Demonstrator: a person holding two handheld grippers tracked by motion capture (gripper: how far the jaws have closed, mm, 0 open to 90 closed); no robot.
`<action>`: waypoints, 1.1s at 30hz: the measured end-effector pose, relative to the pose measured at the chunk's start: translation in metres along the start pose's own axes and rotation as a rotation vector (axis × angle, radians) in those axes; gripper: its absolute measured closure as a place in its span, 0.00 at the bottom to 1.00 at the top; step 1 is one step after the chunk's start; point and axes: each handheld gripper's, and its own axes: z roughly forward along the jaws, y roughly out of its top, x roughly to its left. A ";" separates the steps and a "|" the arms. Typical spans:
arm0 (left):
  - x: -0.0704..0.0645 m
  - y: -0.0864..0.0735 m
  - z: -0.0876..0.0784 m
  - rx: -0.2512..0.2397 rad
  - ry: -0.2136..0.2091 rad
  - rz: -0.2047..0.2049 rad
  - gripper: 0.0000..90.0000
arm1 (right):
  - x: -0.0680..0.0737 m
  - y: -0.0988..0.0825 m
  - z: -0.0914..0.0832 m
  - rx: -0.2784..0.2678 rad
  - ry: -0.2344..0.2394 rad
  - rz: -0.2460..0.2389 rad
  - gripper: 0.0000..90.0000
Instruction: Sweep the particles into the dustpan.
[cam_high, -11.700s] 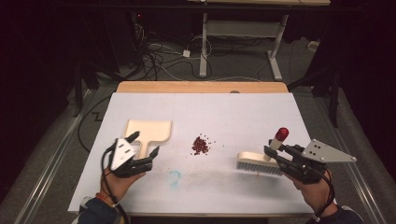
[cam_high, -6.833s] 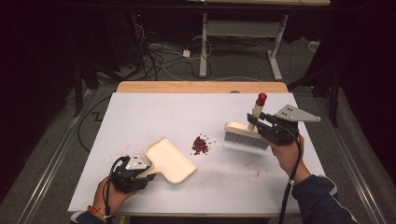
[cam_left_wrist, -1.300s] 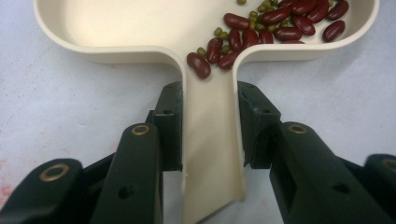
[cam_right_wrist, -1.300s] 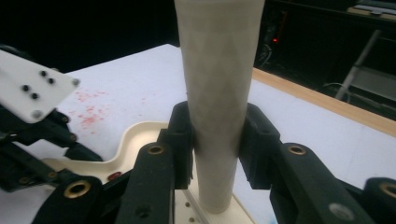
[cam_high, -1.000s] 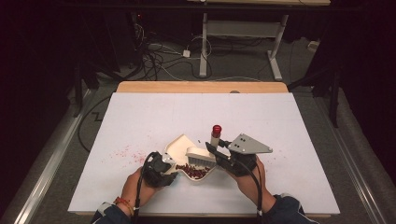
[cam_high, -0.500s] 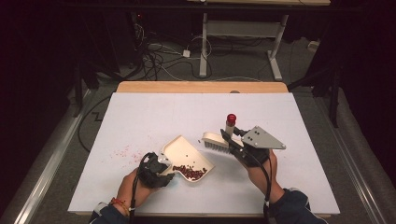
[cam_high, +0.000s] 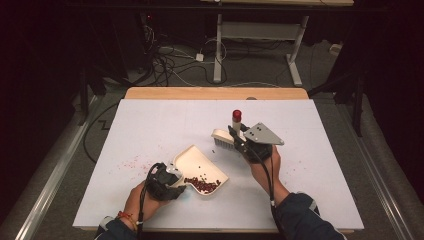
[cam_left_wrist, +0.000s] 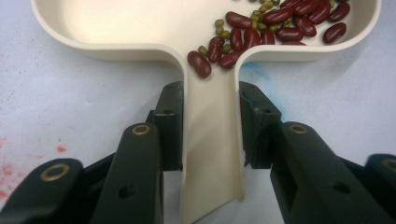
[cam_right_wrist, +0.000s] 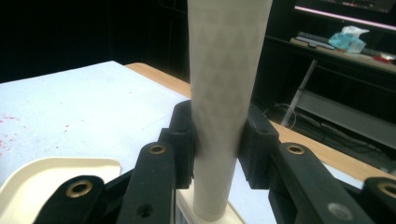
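Observation:
A cream dustpan (cam_high: 200, 167) lies on the white table (cam_high: 150, 125) with red beans (cam_high: 202, 185) and a few small green ones (cam_left_wrist: 224, 35) heaped at its near corner. My left gripper (cam_high: 165, 181) is shut on the dustpan's flat handle (cam_left_wrist: 210, 140), its pads pressed on both edges. My right gripper (cam_high: 240, 142) is shut on the cream handle (cam_right_wrist: 222, 107) of a hand brush (cam_high: 222, 137) with a red tip (cam_high: 236, 114). The brush hangs just above the table, to the right of and beyond the dustpan, apart from it.
Faint red stains (cam_high: 127, 164) mark the table left of the dustpan, and a blue smear (cam_left_wrist: 254, 70) lies by its handle. A wooden strip (cam_high: 215, 93) edges the table's far side. Cables and desk legs (cam_high: 220, 45) stand on the floor beyond.
My right gripper has carried the brush up and to the right, away from the dustpan's mouth. The dustpan and left gripper have stayed put, with the beans now inside.

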 end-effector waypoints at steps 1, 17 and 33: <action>0.000 0.000 0.000 0.000 -0.001 -0.002 0.71 | 0.002 -0.001 0.003 0.011 0.007 -0.002 0.78; 0.003 0.000 -0.001 0.001 0.004 -0.008 0.71 | 0.044 0.009 -0.035 -0.004 0.250 -0.015 0.78; 0.003 0.002 -0.001 -0.018 0.012 -0.003 0.71 | 0.042 0.004 -0.018 -0.044 0.190 -0.025 0.78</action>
